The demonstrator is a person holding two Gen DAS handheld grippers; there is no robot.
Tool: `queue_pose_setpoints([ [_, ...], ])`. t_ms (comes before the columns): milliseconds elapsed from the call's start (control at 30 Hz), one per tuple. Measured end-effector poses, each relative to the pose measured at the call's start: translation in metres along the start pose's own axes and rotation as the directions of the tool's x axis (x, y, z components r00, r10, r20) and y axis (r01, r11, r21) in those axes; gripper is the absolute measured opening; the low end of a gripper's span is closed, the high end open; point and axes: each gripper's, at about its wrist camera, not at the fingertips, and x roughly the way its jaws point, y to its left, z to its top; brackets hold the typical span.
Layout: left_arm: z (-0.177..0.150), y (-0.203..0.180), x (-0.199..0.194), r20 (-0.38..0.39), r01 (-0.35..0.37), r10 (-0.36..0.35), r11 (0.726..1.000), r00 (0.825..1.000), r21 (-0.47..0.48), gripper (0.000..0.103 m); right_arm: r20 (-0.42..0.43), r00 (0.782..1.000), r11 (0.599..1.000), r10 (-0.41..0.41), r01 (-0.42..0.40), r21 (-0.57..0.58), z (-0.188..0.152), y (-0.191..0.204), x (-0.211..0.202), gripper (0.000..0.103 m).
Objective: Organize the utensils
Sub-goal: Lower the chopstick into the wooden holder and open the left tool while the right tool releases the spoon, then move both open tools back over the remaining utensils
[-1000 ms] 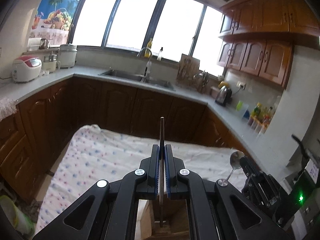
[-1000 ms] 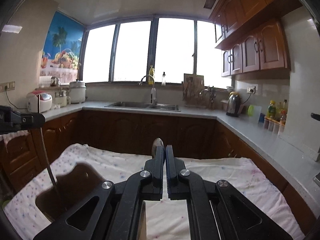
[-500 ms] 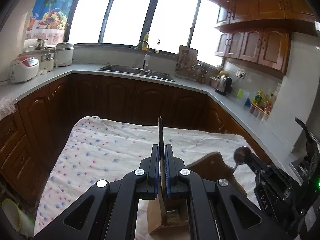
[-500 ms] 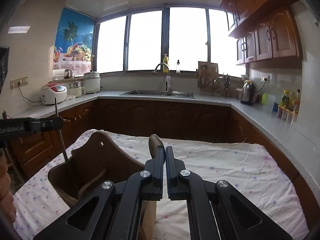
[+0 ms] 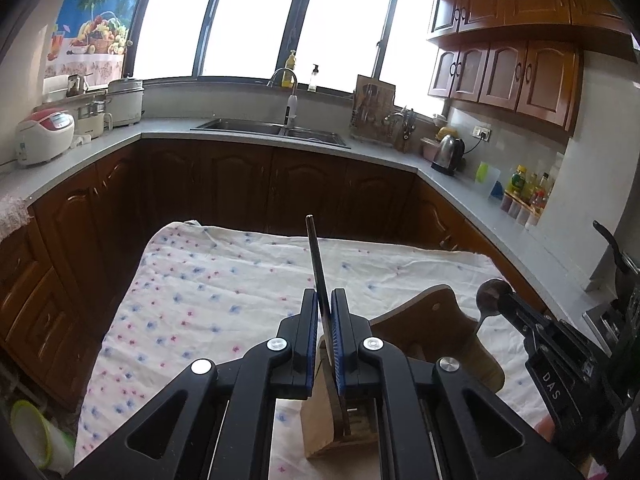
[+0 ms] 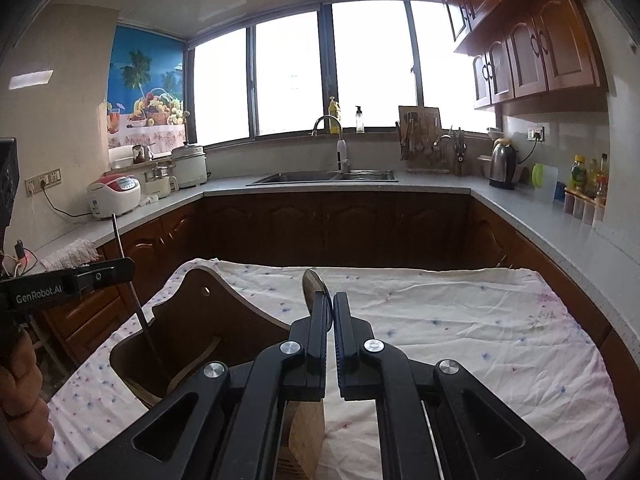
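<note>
1. The left gripper is closed narrow on a flat, dark utensil handle that leans slightly left, its lower end inside the wooden holder.
2. The right gripper is closed narrow around a spoon, bowl pointing up.
3. The wooden holder stands near the front of the cloth-covered table, below both grippers.

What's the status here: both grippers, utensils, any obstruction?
Left gripper shut on a thin utensil handle, tip down in the wooden holder. Right gripper shut on a spoon, over the same holder. Nothing blocking.
</note>
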Motion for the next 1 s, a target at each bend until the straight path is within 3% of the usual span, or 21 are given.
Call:
queue_pose_setpoints([
  [100,0.001,-0.001,0.0,-0.009,-0.005,0.005,1.0,1.0,-0.001,0.007,-0.007,1.0,1.0,0.003,-0.003,0.009,0.001,-0.001,0.0,0.008],
  [200,0.001,-0.001,-0.001,-0.022,-0.006,0.006,1.0,1.0,-0.009,0.017,-0.006,1.0,1.0,0.011,-0.011,0.025,0.002,-0.003,-0.003,0.027],
  [367,-0.001,-0.002,-0.01,-0.006,-0.011,0.01,1.0,1.0,-0.011,0.024,0.0,1.0,0.999,0.01,-0.01,0.043,0.004,-0.008,-0.009,0.028],
  [467,-0.003,-0.003,-0.018,-0.004,-0.015,0.015,1.0,1.0,-0.015,0.041,-0.005,1.0,0.998,0.012,-0.012,0.061,0.005,-0.012,-0.013,0.033],
  [533,-0.006,-0.002,-0.025,0.005,-0.021,0.022,1.0,1.0,-0.017,0.051,-0.001,1.0,0.996,0.018,-0.018,0.083,0.005,-0.017,-0.021,0.047],
  [567,-0.007,-0.001,-0.029,0.011,-0.026,0.026,0.999,1.0,-0.022,0.059,0.002,1.0,0.996,0.021,-0.021,0.092,0.004,-0.019,-0.025,0.052],
  [633,-0.011,0.002,-0.039,0.02,-0.043,0.044,0.998,0.999,-0.039,0.076,0.003,1.0,0.993,0.029,-0.029,0.116,0.002,-0.025,-0.035,0.075],
  [667,-0.013,0.004,-0.045,0.029,-0.061,0.062,0.997,0.998,-0.056,0.087,0.003,0.999,0.992,0.037,-0.037,0.124,0.002,-0.027,-0.038,0.078],
  [800,-0.027,0.009,-0.066,0.035,-0.056,0.06,0.994,0.998,-0.093,0.09,-0.011,0.997,0.985,0.07,-0.067,0.157,-0.006,-0.034,-0.058,0.084],
  [1000,-0.051,0.002,-0.094,0.024,-0.054,0.057,0.995,0.998,-0.086,0.09,-0.032,0.994,0.973,0.107,-0.098,0.208,-0.02,-0.042,-0.092,0.085],
])
